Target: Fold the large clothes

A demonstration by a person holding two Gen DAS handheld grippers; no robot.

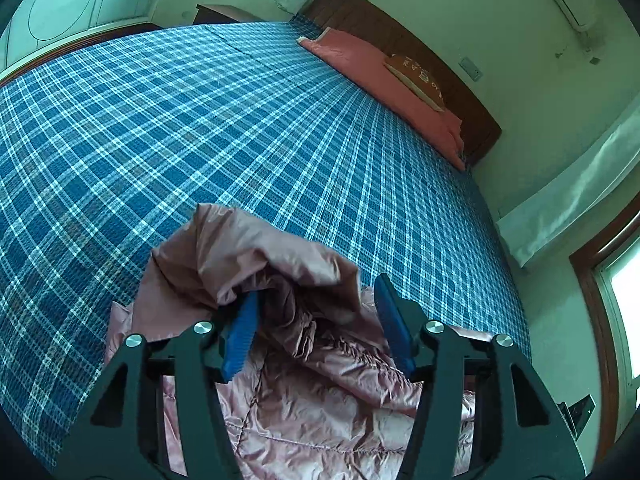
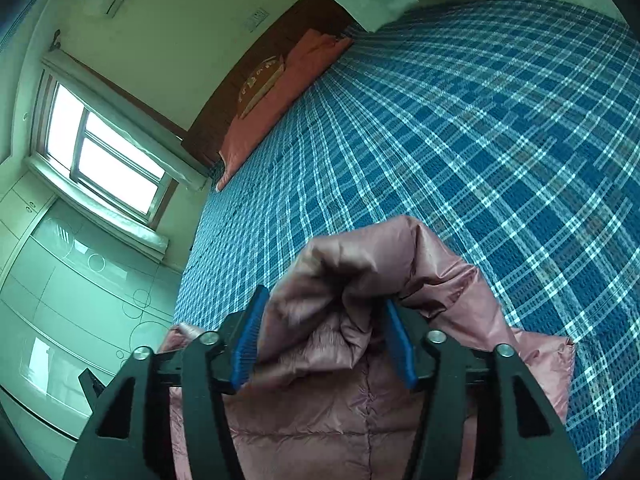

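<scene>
Pink puffer jacket lies at the near edge of the bed, on the blue plaid cover, w/ a bunched fold raised up between both tools. Left tongs – blue pads spread apart; fabric drapes over the left pad, right pad not touching cloth. Right tongs – pads pressed in on a thick wad of the jacket, clamped on it. Far end of bed: salmon folded blanket w/ a small orange pillow on top, against the dark wood headboard. Window on the side wall.
</scene>
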